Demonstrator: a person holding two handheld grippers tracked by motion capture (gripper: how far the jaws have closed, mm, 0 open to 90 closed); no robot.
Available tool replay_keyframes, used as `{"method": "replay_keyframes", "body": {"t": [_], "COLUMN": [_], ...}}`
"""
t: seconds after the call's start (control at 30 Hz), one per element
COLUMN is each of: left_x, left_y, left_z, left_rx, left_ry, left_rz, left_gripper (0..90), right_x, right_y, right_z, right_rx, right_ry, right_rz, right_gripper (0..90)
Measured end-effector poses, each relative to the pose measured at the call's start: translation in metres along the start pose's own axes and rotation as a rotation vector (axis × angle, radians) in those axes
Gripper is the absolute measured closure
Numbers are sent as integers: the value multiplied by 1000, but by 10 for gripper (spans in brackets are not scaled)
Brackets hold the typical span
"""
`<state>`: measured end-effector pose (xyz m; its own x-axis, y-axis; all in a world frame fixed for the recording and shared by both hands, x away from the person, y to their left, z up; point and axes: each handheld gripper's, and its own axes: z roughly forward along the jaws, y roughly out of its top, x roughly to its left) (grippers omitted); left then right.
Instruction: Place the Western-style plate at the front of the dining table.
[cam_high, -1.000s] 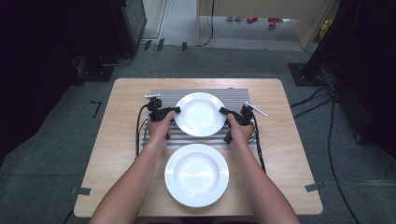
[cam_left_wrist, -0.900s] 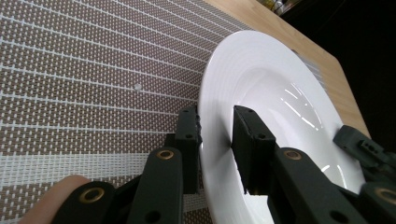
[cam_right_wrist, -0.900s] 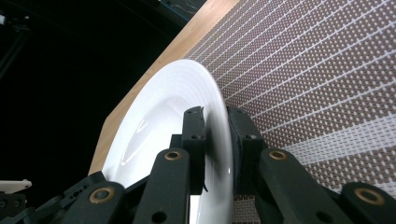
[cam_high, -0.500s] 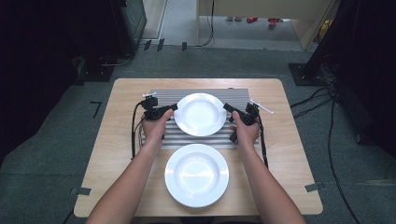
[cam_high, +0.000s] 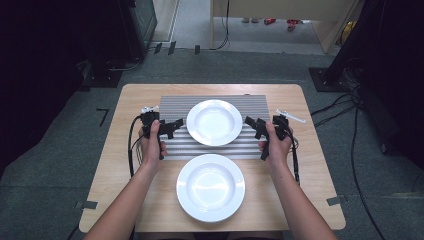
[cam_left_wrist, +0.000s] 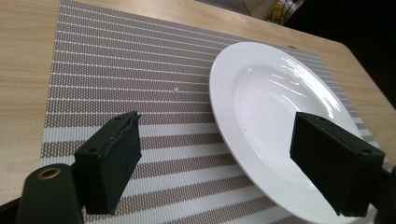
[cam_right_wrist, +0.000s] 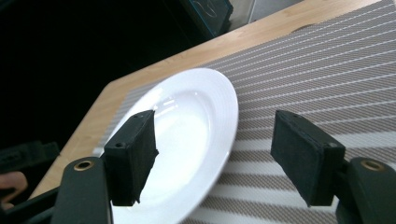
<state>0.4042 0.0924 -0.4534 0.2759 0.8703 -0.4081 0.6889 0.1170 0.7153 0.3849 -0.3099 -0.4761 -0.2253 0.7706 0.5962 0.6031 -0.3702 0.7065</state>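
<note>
Both claws released the plate (cam_high: 214, 122), now between them.

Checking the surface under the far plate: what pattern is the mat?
Grey-brown and pale stripes on the mat, clearest in the left gripper view.

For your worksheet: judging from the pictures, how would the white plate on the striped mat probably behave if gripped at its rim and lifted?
The plate looks glazed and glossy, so it is probably slippery. It seems rigid ceramic, likely heavy for its size and breakable if dropped. On the woven mat it probably slides little.
</note>
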Motion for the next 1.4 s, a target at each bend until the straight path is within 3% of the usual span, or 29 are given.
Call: {"method": "replay_keyframes", "body": {"t": [0.23,0.43,0.73,1.03,1.4], "left_x": [3,4,8,10,18], "left_y": [-9,-18,-31,-47,-63], "left_z": [-25,-45,-72,-93,-115], "left_rx": [-20,-42,-64,-70,-82], "left_ry": [7,9,20,17,46], "left_rz": [21,74,117,133,139], "left_gripper": [165,140,115,113,113], "right_x": [3,4,4,3,-4], "right_y": [-6,-11,-19,-25,-35], "right_z": [-23,-41,-68,-93,-120], "right_rx": [9,20,27,16,17], "right_ry": [-10,-47,-70,-69,-84], "right_rz": [-88,-147,-216,-235,-256], "right_gripper": [284,256,233,229,220]}}
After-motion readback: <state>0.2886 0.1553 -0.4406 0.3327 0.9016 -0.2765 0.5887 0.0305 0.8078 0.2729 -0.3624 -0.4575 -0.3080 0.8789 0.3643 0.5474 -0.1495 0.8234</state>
